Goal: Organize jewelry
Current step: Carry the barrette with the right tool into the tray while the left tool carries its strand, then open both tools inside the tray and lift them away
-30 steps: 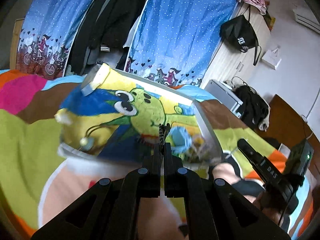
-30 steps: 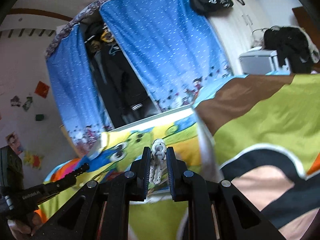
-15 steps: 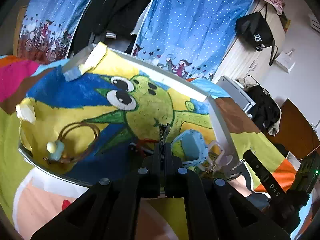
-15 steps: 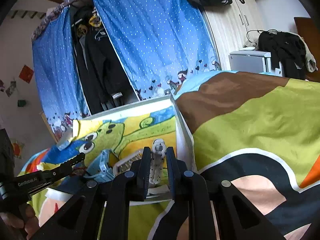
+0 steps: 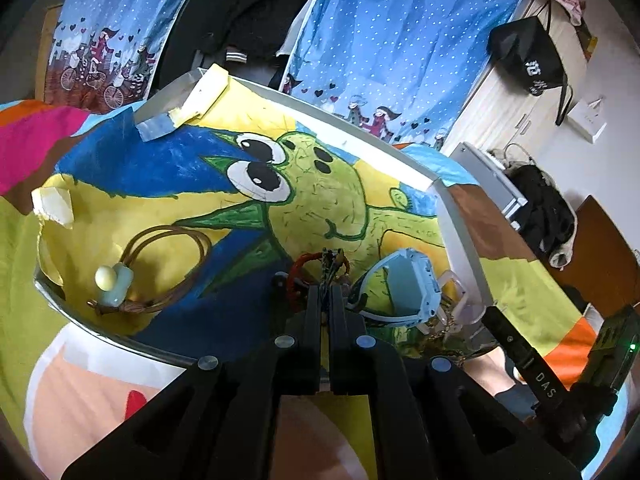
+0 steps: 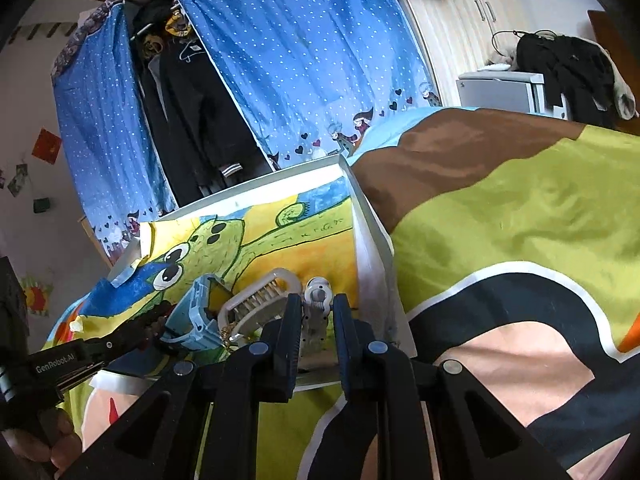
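Bed (image 6: 520, 208) under a bright patchwork cover carries a shallow white tray (image 5: 452, 216), lined with a green cartoon-creature drawing; this tray looks to be where the jewelry is gathered. Judged step: both grippers are bringing small pieces down into the tray's near right corner. To do it well, lower each piece until it rests on the liner before letting go, and set it on bare paper apart from the cluster already there, so chains and cords do not tangle; the two grippers work close together, so release one at a time. In the tray: a brown cord necklace (image 5: 168, 248) with a pale bead and light-blue pendant at the near left, well apart from the rest; a light-blue watch (image 5: 404, 284) near the right wall; a clear plastic comb-like piece (image 6: 260, 296) just beside it, with something chain-like beneath, too small to tell. Left gripper (image 5: 325, 292): fingers pressed nearly together, pinching a thin dark beaded piece (image 5: 330, 260) that stands up from the tips, just by a red cord ring (image 5: 304, 266) lying on the liner; whether the two are joined I cannot tell. Right gripper (image 6: 316, 312): fingers part-way spread, clamped on a small white figure charm (image 6: 317, 300), held upright over the tray's near right corner, just inside the wall.
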The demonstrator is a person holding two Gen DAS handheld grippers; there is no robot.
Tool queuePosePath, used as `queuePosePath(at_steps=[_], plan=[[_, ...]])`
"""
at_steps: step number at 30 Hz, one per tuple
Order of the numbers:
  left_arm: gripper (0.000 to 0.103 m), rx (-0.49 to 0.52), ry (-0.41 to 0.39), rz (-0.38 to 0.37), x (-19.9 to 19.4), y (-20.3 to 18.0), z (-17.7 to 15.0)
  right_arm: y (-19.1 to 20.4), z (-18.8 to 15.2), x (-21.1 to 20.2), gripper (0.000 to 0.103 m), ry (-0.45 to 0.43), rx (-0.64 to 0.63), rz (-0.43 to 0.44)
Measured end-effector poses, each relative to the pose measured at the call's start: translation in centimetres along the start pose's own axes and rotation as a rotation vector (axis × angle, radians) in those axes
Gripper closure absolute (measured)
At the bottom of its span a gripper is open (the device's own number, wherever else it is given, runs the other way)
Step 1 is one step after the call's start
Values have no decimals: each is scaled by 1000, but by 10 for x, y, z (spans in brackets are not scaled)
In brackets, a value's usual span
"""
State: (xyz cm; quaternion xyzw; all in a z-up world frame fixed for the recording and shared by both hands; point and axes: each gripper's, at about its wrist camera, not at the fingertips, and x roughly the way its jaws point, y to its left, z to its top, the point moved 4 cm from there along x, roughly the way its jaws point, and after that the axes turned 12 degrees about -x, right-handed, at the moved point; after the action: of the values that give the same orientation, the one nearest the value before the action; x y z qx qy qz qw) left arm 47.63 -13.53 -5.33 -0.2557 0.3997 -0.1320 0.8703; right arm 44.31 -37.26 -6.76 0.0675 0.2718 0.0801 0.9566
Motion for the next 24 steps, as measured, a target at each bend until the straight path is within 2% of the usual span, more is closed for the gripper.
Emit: queuePosePath(at_steps=[3, 4, 5, 6, 7, 10, 14, 15, 16, 18, 21, 24], plan=[[99, -2, 9, 28, 0, 0, 0, -1, 1, -2, 84, 3, 2, -5], [90, -2, 9, 38, -1, 0, 1, -1, 1, -3, 81, 4, 1, -8], [82, -4, 8, 50, -3, 0, 1, -1, 2, -5, 74, 1, -2, -9], [65, -9, -3, 55, -6, 0, 1, 0, 3, -7, 69, -4, -5, -9], [55, -16, -17, 56, -9, 0, 2, 0, 4, -8, 67, -7, -7, -10], [50, -34, -47, 64, -21, 0, 7, 1, 8, -14, 60, -20, -20, -14], [47, -40, -50, 90, -36, -3, 9, 4, 14, -28, 43, -55, -31, -13], [43, -37, -54, 96, -40, -4, 10, 5, 16, -32, 40, -63, -37, -16], [31, -34, -63, 104, -46, -6, 10, 7, 18, -36, 38, -74, -45, -16], [19, -38, -101, 108, -62, -9, 10, 11, 21, -46, 23, -97, -61, -20], [19, -31, -141, 111, -84, -15, 10, 16, 24, -63, 13, -141, -75, -10], [19, -4, -167, 134, -104, -22, 8, 23, 25, -83, 8, -181, -104, 0]])
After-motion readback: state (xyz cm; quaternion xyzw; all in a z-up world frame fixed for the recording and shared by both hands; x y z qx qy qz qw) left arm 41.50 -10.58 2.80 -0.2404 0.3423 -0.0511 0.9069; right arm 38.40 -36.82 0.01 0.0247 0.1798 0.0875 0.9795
